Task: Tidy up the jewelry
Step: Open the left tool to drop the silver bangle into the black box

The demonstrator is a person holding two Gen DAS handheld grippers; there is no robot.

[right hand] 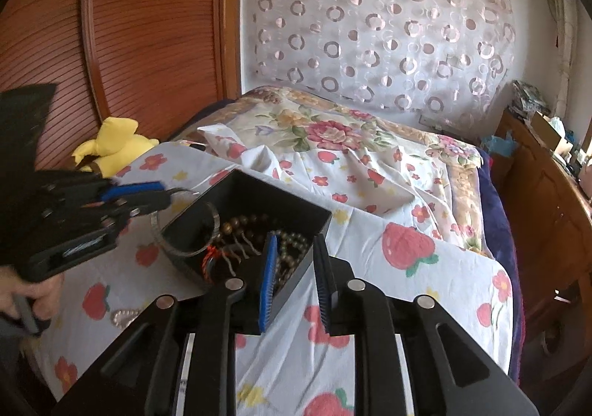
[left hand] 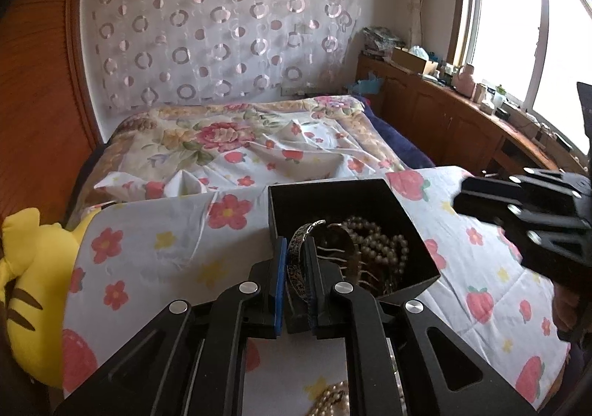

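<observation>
Left wrist view: left gripper point(left hand: 298, 253) clenched on silver bangle point(left hand: 300, 249) over black box point(left hand: 370, 201), bangle's near end hidden. Right gripper point(right hand: 294, 268) parted, grasping nothing; box contents dim.

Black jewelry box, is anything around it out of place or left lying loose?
Yes. A pale pearl strand lies loose on the flowered cloth, outside the black box, while the other beads are piled inside. The left claw holds a silver bangle upright at the box's rim, not yet in.
</observation>
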